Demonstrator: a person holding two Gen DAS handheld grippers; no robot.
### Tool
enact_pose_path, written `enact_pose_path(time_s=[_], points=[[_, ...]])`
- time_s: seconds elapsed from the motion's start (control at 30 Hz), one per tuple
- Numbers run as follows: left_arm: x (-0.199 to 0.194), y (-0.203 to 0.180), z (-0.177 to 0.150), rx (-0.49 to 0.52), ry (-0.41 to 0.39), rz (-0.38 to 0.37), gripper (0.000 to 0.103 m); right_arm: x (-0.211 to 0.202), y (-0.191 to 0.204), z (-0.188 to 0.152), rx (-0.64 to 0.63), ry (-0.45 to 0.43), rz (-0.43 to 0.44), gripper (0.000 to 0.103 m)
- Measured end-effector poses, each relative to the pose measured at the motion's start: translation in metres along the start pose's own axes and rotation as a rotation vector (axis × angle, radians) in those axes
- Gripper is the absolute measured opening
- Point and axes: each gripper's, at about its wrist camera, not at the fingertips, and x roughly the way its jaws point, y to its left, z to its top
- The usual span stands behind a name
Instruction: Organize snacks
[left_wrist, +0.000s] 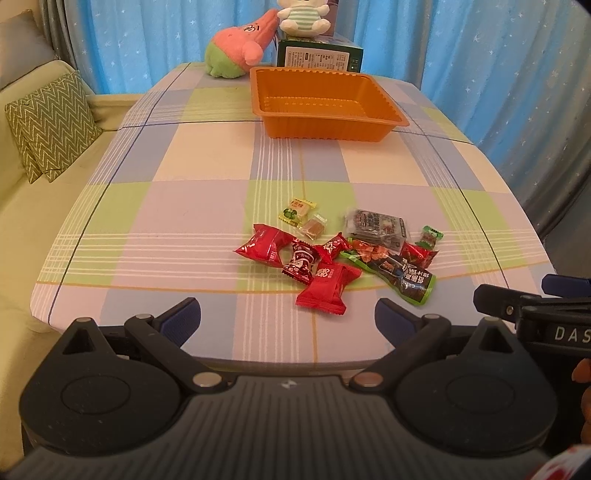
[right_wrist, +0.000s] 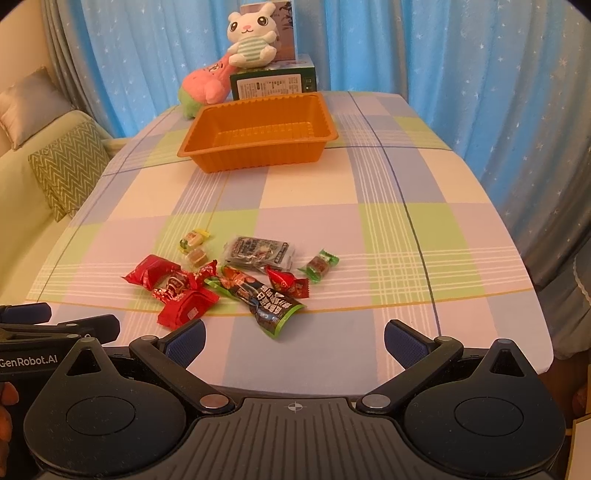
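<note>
Several wrapped snacks lie in a loose pile on the checked tablecloth: red packets (left_wrist: 325, 291) (right_wrist: 186, 308), a long green-and-black packet (left_wrist: 402, 275) (right_wrist: 266, 301), a clear dark pouch (left_wrist: 375, 225) (right_wrist: 258, 253), small candies (left_wrist: 295, 212) (right_wrist: 319, 265). An empty orange tray (left_wrist: 325, 107) (right_wrist: 258, 133) stands farther back. My left gripper (left_wrist: 288, 314) hangs open near the front edge, short of the pile, with nothing between its fingers. My right gripper (right_wrist: 294, 341) is open too, just in front of the pile. Each gripper shows at the edge of the other's view.
Behind the tray stand a green box (left_wrist: 319, 55) (right_wrist: 273, 83), a pink-and-green plush (left_wrist: 236, 46) (right_wrist: 205, 88) and a white bunny plush (right_wrist: 251, 35). A sofa with a zigzag cushion (left_wrist: 51, 125) (right_wrist: 70, 166) runs along the left. Blue curtains hang behind and to the right.
</note>
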Motion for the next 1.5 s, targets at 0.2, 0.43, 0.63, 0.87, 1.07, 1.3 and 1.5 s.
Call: enact_pose_path(time_s=[0.2,0.43,0.63,0.87,1.07,1.3,1.5], points=[[-0.0004,-0.0007,0.0004,0.002,-0.002,-0.001,0.100,-0.0007,-0.0002,0.0001,0.001,-0.002,-0.001,0.103],[-0.0020,-0.0026,0.0012,0.002,-0.008,-0.004,0.100,-0.0021,-0.0027,0.0018,0.004,-0.007,-0.005,0.103],[-0.0029,-0.0032,0.0015,0.002,-0.010,-0.007,0.100,-0.0030,-0.0031,0.0025,0.003,-0.009,-0.008,0.103],[-0.0048,-0.0040,0.0025,0.001,-0.017,-0.011,0.100,-0.0041,-0.0049,0.0032,0.005,-0.014,-0.014,0.103],[-0.0052,-0.0039,0.0024,0.001,-0.019,-0.015,0.100,-0.0055,-0.0061,0.0030,0.008,-0.019,-0.017,0.103],[-0.0057,-0.0035,0.0023,0.000,-0.021,-0.015,0.100,-0.0058,-0.0063,0.0037,0.009,-0.020,-0.017,0.103],[-0.0056,-0.0036,0.0022,0.000,-0.021,-0.014,0.100,-0.0064,-0.0063,0.0034,0.010,-0.021,-0.017,0.103]])
